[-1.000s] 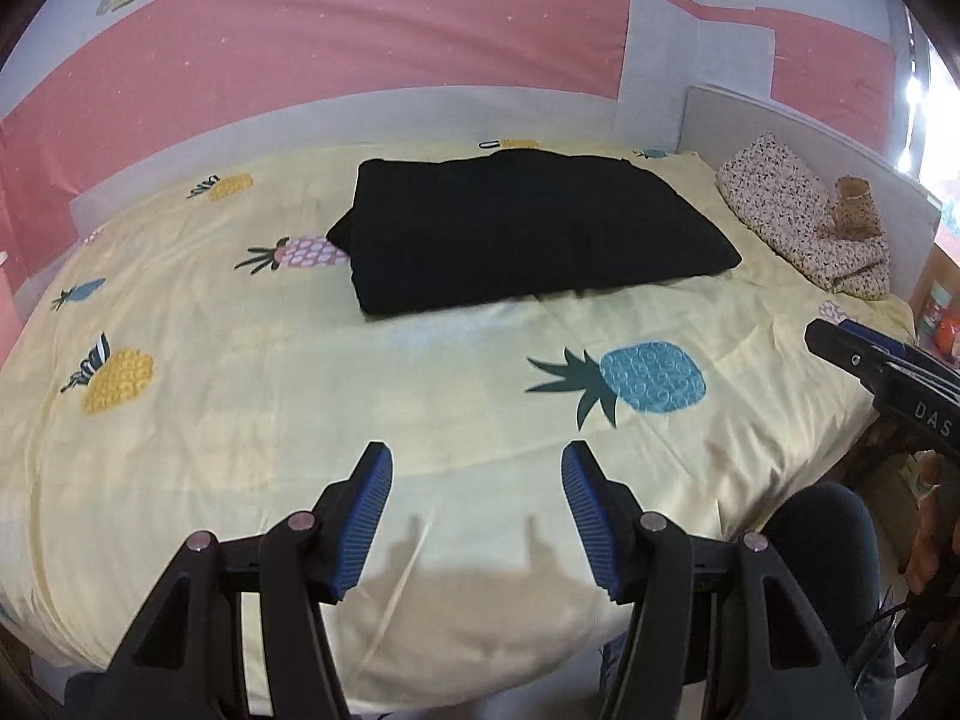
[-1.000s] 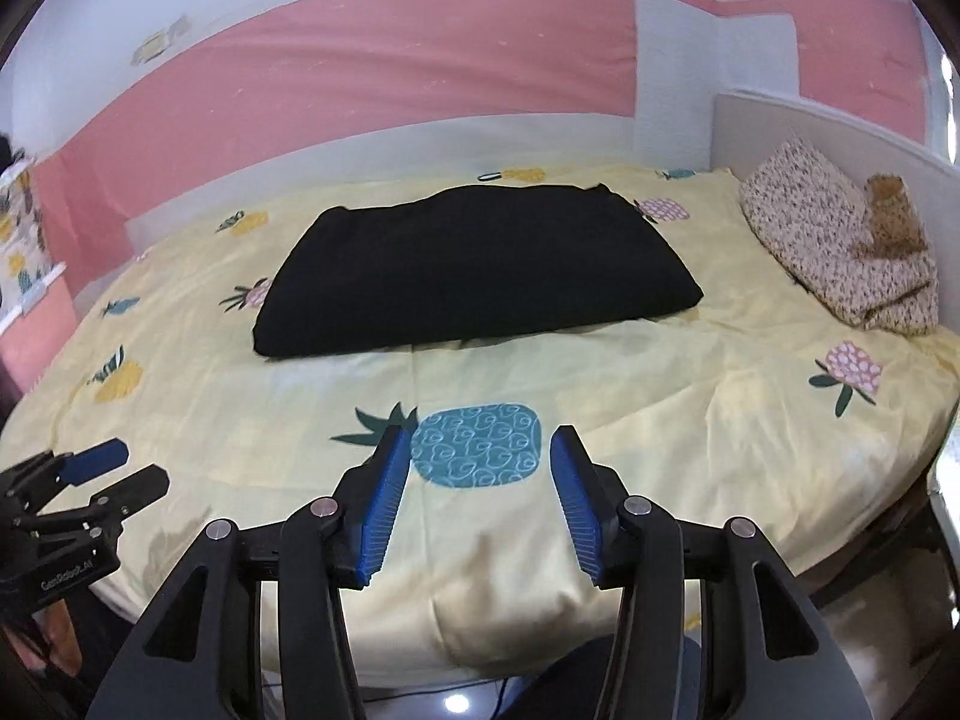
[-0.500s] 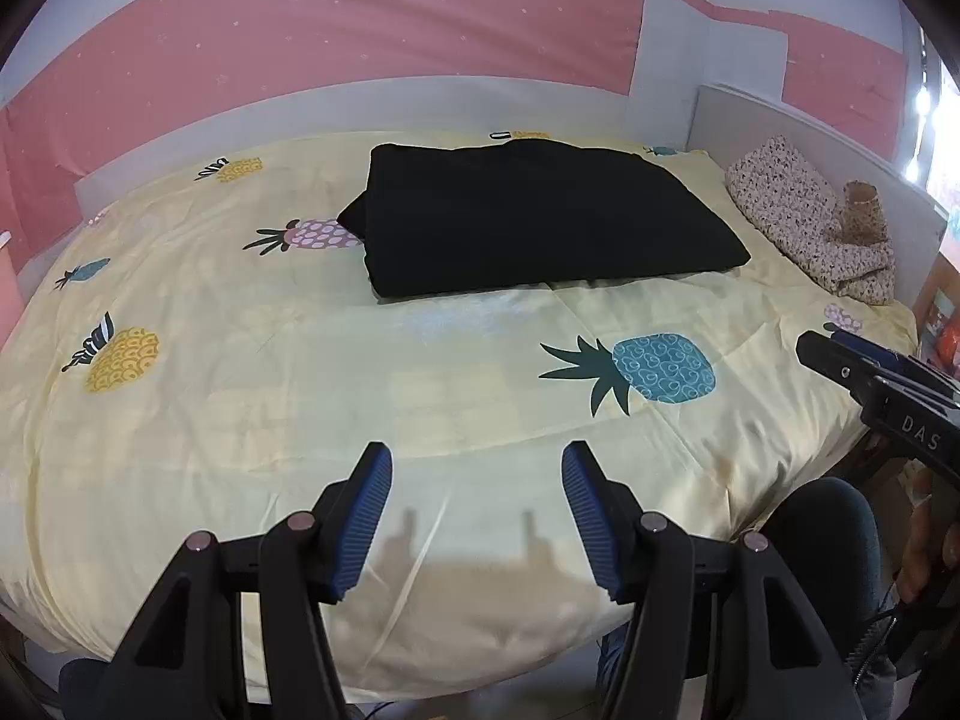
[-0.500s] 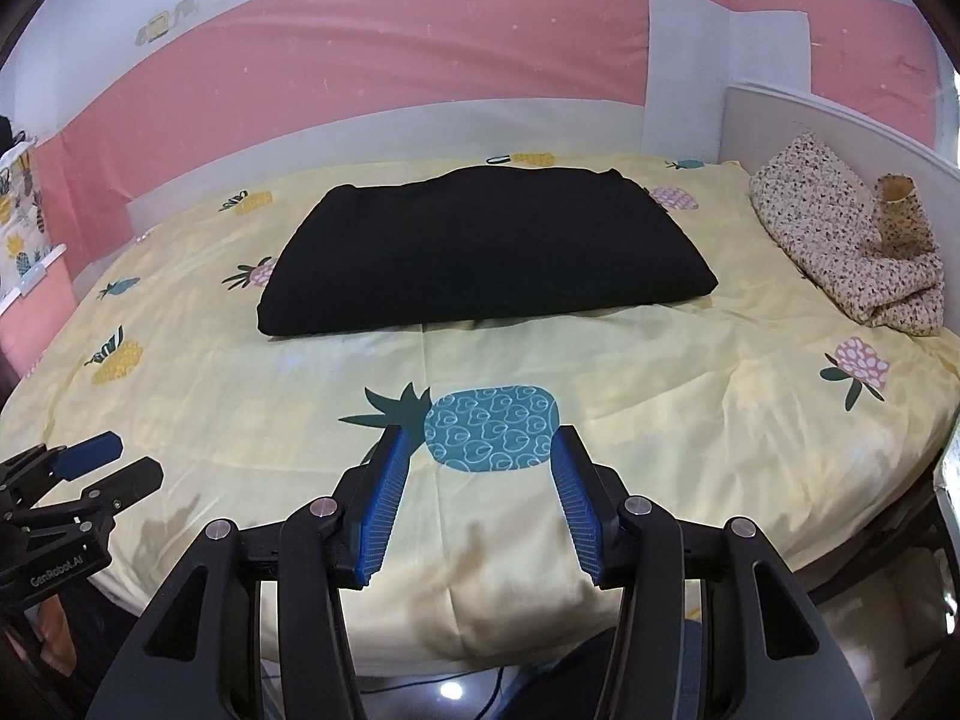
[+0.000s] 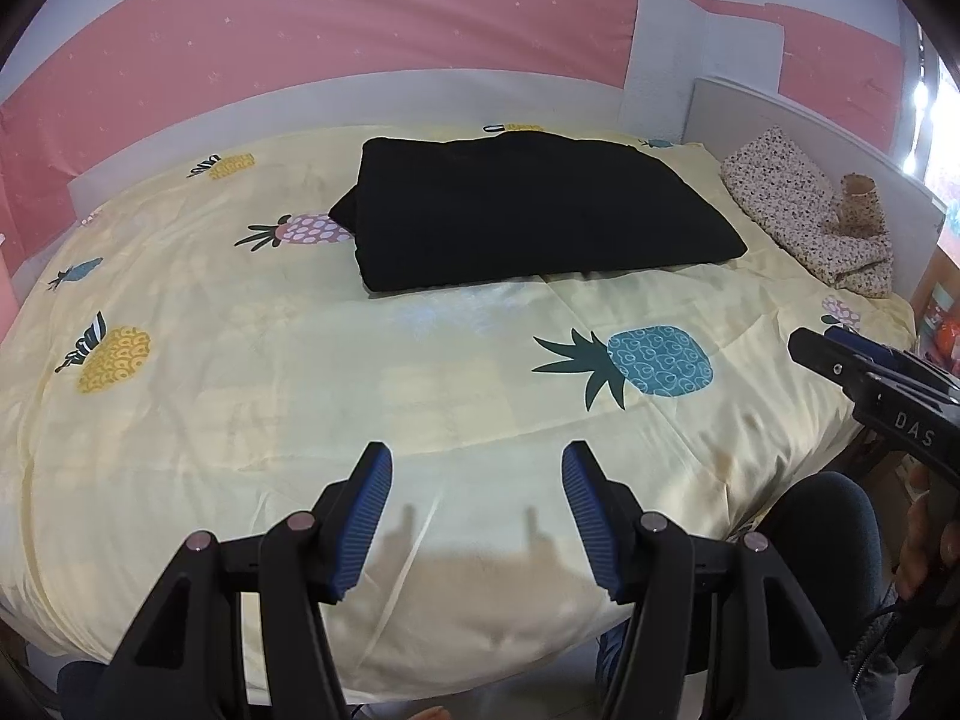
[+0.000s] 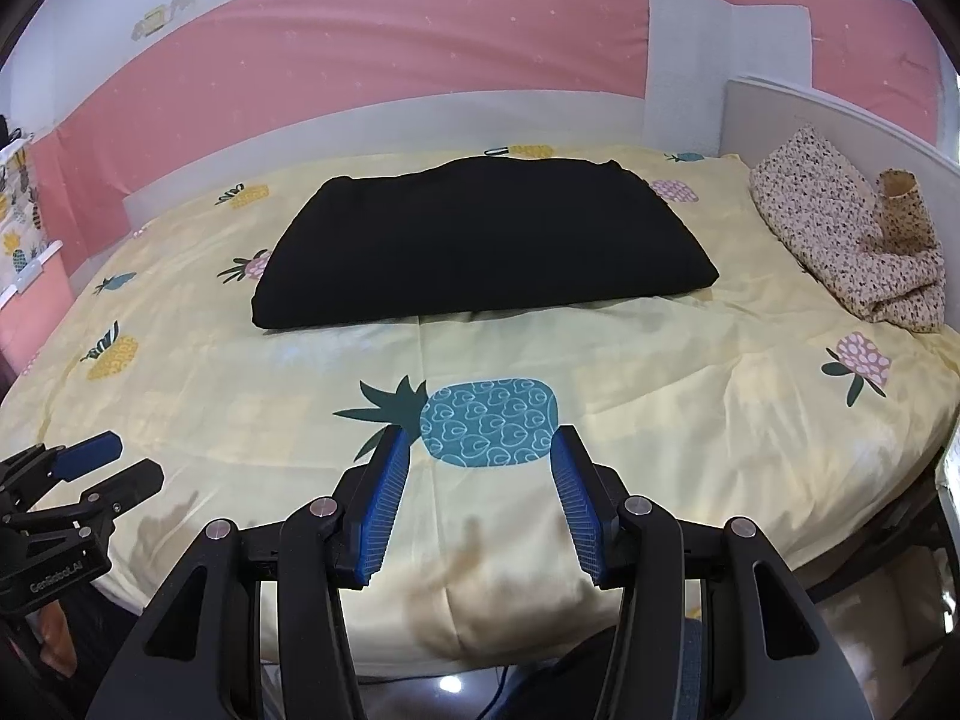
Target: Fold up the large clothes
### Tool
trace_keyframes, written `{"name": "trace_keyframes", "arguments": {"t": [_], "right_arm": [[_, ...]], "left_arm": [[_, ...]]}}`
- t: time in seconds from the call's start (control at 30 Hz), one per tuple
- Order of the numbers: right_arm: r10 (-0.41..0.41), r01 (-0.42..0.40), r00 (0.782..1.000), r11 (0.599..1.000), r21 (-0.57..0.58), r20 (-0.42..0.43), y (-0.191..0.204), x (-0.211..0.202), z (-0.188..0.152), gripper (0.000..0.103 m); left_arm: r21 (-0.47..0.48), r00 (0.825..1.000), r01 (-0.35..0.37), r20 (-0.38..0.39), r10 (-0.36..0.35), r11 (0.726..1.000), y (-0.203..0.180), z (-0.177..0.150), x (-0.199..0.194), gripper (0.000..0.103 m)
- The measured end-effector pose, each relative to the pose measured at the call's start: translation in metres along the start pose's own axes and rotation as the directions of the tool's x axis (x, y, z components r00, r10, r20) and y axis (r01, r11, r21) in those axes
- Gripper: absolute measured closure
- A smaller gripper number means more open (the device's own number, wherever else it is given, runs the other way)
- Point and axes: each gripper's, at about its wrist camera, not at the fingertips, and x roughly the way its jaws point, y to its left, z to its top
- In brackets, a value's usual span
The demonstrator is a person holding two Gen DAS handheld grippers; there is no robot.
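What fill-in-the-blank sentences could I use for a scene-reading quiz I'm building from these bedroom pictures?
1. The folded garment lying on the bed is ____ in colour.
2. The bedsheet is printed with ____.
3. The floral cloth lies beside the bed's grey ____.
4. Both the left claw and the right claw stand ____, with nothing between the pads.

Missing words: black; pineapples; headboard; open
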Motion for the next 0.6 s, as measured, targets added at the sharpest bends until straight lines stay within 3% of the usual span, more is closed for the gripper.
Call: {"name": "trace_keyframes", "arguments": {"t": [0.6], "right_arm": [[0.001,-0.001,1.000,1.000,0.012,-0.025,0.0014,0.0061,-0.0008,0.053]], "left_arm": [[0.013,1.000,0.017,0.010,-0.018,1.000,-0.0042,0.0000,-0.0013,0.041]]}}
